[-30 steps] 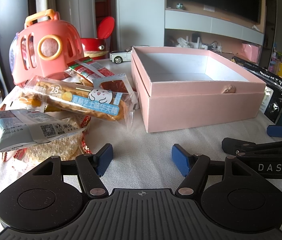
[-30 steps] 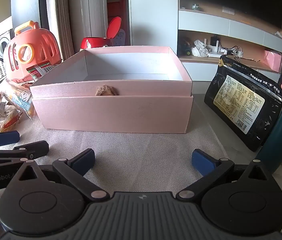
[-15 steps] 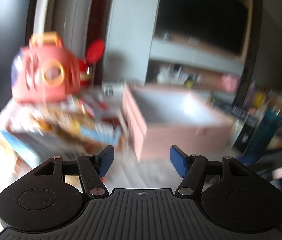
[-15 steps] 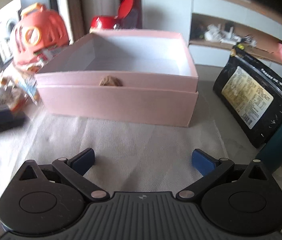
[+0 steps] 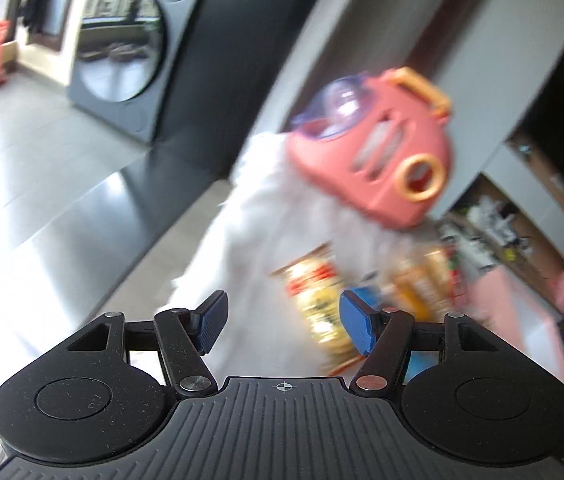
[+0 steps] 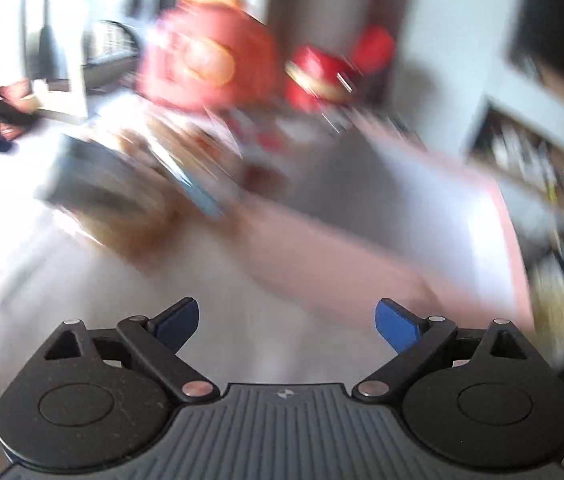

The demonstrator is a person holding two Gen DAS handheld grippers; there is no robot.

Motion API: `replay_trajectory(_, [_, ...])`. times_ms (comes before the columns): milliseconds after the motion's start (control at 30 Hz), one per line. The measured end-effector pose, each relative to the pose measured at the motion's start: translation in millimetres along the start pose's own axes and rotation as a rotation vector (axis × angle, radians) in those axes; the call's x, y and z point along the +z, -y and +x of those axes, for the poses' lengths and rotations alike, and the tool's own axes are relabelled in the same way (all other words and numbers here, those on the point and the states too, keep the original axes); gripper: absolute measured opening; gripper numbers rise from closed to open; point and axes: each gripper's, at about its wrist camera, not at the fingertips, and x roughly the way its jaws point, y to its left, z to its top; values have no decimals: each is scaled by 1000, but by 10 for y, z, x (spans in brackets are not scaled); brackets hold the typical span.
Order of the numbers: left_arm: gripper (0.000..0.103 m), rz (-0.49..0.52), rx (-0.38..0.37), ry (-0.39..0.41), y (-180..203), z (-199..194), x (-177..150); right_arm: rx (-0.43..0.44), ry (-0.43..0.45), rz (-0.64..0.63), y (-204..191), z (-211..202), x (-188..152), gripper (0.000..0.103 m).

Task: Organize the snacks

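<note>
Lower centre of left view: left gripper (image 5: 282, 322) wide, empty, tilted toward blurred snack packets (image 5: 322, 300) just ahead, likely lining up pick. Right gripper (image 6: 287, 322) wide, empty. Pink box (image 6: 422, 216) at right, open, probably destination. Red toy carrier (image 5: 374, 152) above packets.

We see the snack packets (image 5: 322, 304) smeared by motion, their print unreadable; the pink box (image 6: 382, 240) blurs into streaks; the red toy carrier (image 6: 206, 52) loses its outline.
</note>
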Motion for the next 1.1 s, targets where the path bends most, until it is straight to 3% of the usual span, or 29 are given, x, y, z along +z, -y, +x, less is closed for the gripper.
replay_trajectory(100, [68, -5, 14, -38, -144, 51, -64, 106, 44, -95, -393, 15, 377, 96])
replay_trajectory(233, [67, 21, 18, -44, -196, 5, -130, 223, 12, -149, -758, 315, 718, 96])
replay_trajectory(400, [67, 45, 1, -36, -169, 54, -104, 263, -85, -10, -801, 766, 811, 93])
replay_trajectory(533, [67, 66, -5, -26, -125, 102, -73, 341, -114, 21, -805, 778, 725, 80])
replay_trajectory(767, [67, 100, -25, -39, 6, 217, -35, 298, -91, -53, -926, 531, 538, 76])
replay_trajectory(967, [67, 92, -38, -53, 115, 444, 43, 45, 36, -58, -689, 421, 578, 76])
replay_trajectory(1100, [67, 117, -34, -59, 241, 653, 131, 93, 2, 0, -504, 375, 514, 76])
